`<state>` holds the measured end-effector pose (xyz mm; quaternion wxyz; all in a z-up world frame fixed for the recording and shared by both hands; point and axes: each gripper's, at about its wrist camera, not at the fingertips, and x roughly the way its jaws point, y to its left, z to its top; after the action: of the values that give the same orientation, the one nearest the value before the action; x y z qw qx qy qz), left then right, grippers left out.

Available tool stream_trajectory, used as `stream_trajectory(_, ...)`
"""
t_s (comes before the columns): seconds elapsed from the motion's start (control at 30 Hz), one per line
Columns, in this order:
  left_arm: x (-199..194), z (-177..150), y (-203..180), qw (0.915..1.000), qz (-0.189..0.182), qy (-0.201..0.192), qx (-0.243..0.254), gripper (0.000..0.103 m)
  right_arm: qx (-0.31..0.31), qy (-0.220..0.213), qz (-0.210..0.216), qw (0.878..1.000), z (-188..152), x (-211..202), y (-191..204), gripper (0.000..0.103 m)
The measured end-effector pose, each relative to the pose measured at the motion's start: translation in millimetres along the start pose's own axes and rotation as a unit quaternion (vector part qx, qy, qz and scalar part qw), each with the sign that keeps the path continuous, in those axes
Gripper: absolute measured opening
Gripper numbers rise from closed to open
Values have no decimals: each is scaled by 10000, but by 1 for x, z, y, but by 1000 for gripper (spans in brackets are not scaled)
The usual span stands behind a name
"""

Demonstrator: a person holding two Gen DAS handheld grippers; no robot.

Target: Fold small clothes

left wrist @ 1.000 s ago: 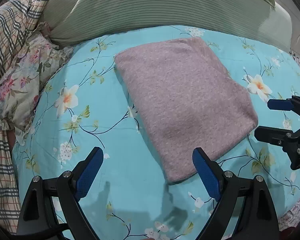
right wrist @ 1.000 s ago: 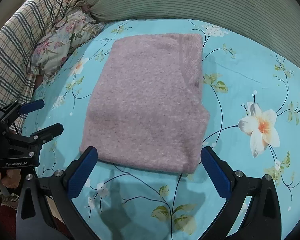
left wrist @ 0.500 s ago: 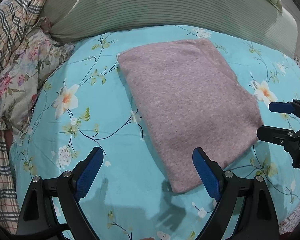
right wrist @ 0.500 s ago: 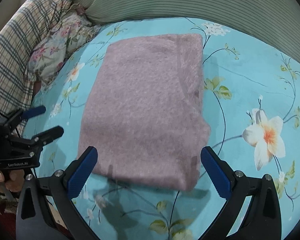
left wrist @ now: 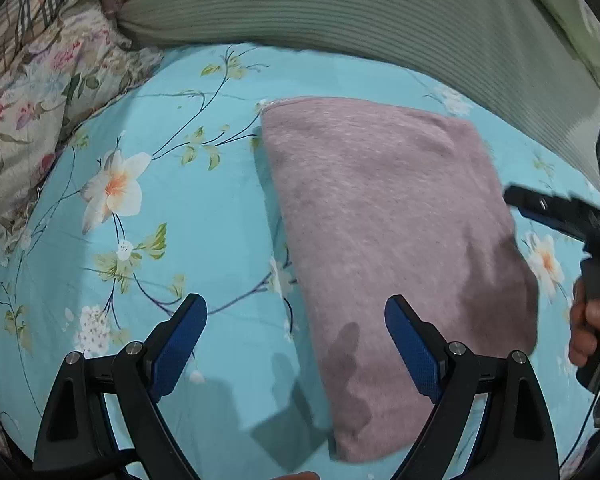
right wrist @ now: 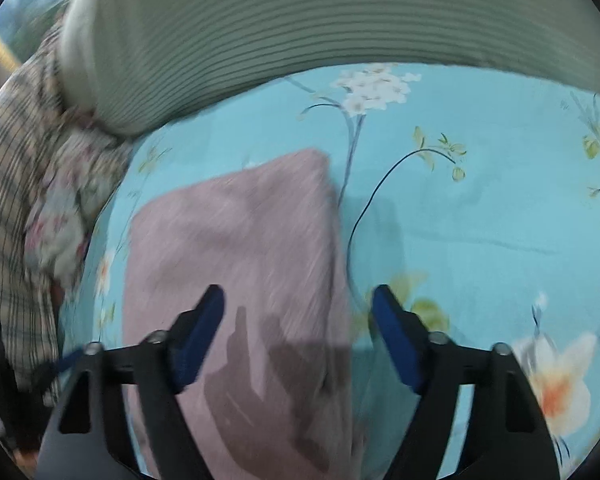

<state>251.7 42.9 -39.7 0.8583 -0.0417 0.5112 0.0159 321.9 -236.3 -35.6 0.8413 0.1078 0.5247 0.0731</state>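
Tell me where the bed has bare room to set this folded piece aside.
Bare sheet lies left of the folded mauve knit, toward the floral pillow, and right of it across the blue floral sheet. Crowded along the head: striped green pillow, plaid blanket.

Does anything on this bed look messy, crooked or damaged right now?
Nothing stands out. The pink folded garment lies flat on the blue floral sheet, its edges fairly tidy. Crumpled floral and plaid bedding is bunched at the far left, beside the green striped pillow.
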Motion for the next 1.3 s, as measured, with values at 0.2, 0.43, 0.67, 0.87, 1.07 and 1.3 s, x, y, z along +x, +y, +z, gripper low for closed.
stream_trajectory(0.2, 21, 13, -5, 9999, 60, 118, -51, 91, 108, -313, 329, 9989, 13, -8, -3, 8)
stream_trajectory(0.43, 36, 10, -14, 9996, 78, 286, 14, 91, 130, 53, -197, 9997, 8, 25, -16, 8)
stream_trajectory(0.67, 49, 6, -16, 9993, 86, 369, 29, 92, -99, -27, -346, 9993, 12, 3, 0, 12)
stream_trajectory(0.87, 33, 2, -18, 9994, 120, 270, 150, 92, -224, -170, -166, 9995, -11, -42, 13, 49)
stream_trajectory(1.07, 15, -17, -17, 9993, 96, 268, 250, 92, -353, -111, -110, 9993, -56, -71, 22, 51)
stream_trajectory(1.3, -2, -53, -17, 9984, 69, 351, 433, 92, -589, 243, -74, 9979, -112, -82, 31, 70)
